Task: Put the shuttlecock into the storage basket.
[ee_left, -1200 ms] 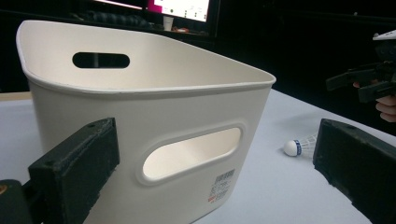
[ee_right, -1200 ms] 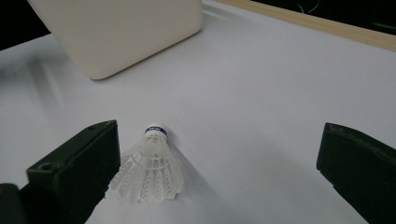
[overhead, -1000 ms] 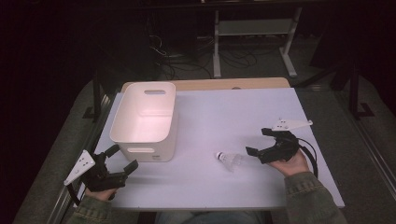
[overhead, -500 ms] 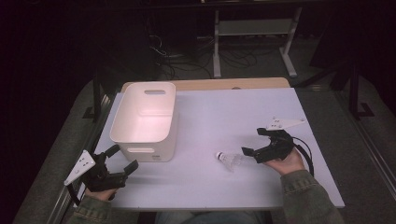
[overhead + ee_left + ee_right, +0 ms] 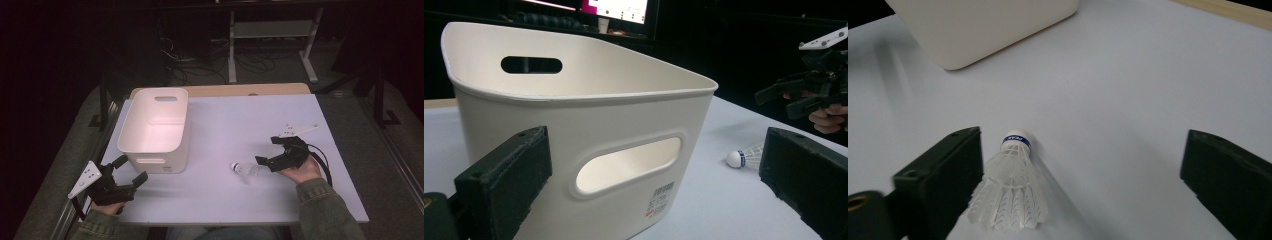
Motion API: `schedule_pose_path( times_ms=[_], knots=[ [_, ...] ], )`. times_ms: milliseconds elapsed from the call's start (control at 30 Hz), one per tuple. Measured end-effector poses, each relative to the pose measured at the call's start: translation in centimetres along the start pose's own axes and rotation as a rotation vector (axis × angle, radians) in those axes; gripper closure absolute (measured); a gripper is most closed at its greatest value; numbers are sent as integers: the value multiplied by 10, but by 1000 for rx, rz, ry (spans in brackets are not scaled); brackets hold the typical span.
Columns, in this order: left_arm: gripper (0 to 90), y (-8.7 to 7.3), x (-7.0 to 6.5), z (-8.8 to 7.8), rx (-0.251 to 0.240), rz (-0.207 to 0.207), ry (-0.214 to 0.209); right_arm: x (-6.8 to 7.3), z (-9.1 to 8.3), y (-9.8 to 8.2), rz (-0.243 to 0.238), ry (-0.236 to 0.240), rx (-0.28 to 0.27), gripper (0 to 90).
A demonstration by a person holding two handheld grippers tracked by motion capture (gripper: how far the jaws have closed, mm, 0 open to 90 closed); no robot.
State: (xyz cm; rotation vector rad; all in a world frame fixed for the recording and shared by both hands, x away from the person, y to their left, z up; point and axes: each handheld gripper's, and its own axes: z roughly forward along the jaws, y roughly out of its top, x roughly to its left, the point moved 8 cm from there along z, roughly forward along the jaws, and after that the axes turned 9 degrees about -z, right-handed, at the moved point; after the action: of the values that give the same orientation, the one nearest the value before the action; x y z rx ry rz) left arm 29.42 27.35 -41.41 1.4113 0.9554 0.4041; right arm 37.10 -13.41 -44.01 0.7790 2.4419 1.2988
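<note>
Count: two grippers, one storage bin, one shuttlecock, one white table.
Left gripper (image 5: 131,170): you hold it at the table's near left corner, jaws spread wide and holding nothing, pointed at the bin's near wall just beside it.
Storage bin (image 5: 156,125): white plastic, upright, one cut-out handle in each end wall, a barcode sticker on the near wall.
Shuttlecock (image 5: 243,171): white feathers, white cork with a blue band; it lies on its side on the table (image 5: 230,125), cork toward the bin, well apart from it.
Right gripper (image 5: 266,150): jaws wide apart, gripping nothing; the shuttlecock lies between them, close to one jaw.
Change: your right gripper has advanced leftward to the shuttlecock; your left gripper, the bin and the shuttlecock have stayed put.
</note>
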Motion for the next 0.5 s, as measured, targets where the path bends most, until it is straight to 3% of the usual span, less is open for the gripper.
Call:
schedule_pose_path(
  times_ms=[400,500],
  knots=[
    [0,0,1,0,0,4,2,-4,8,-4,15,30,23,134],
    [0,0,1,0,-1,4,2,-4,10,-5,12,39,33,195]
  ],
)
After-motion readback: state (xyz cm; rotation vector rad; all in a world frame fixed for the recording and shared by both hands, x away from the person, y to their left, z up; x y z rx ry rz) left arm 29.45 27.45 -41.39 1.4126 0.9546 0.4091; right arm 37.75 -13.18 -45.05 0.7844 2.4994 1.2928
